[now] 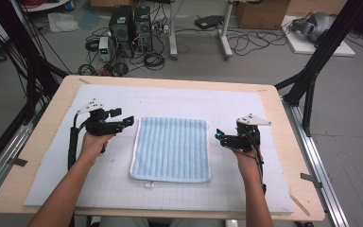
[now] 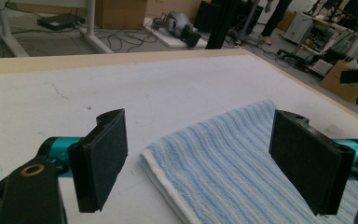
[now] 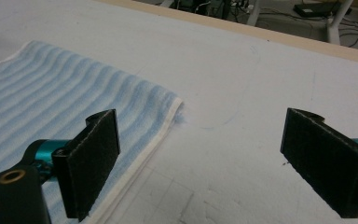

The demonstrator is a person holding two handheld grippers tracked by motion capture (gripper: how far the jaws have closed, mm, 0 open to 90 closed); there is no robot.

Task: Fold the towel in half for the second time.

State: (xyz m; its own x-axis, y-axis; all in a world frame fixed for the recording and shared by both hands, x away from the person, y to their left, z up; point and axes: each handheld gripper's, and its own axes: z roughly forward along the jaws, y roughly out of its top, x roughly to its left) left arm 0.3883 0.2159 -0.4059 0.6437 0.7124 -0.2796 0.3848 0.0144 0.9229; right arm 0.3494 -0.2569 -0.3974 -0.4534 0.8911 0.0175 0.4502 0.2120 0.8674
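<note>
A folded light blue towel with thin stripes and a white edge (image 1: 171,149) lies flat in the middle of a white mat with a fine grid (image 1: 52,179), and this mat covers most of the pale wooden table (image 1: 19,184). The left gripper (image 1: 128,120) is held just beside the left edge of the towel, near its far corner, and it does not touch the cloth. In the left gripper view its two black jaws stand wide apart and hold nothing; the near corner of the towel (image 2: 242,158) lies on the mat between them. The right gripper (image 1: 219,134) is held just beside the right edge of the towel, also above the mat. In the right gripper view its jaws are wide apart too and empty, with the white edge of the towel (image 3: 51,107) next to the left jaw and bare mat under the right jaw. The two hands of the person (image 1: 94,144) hold the grippers from below, one at each side of the towel
</note>
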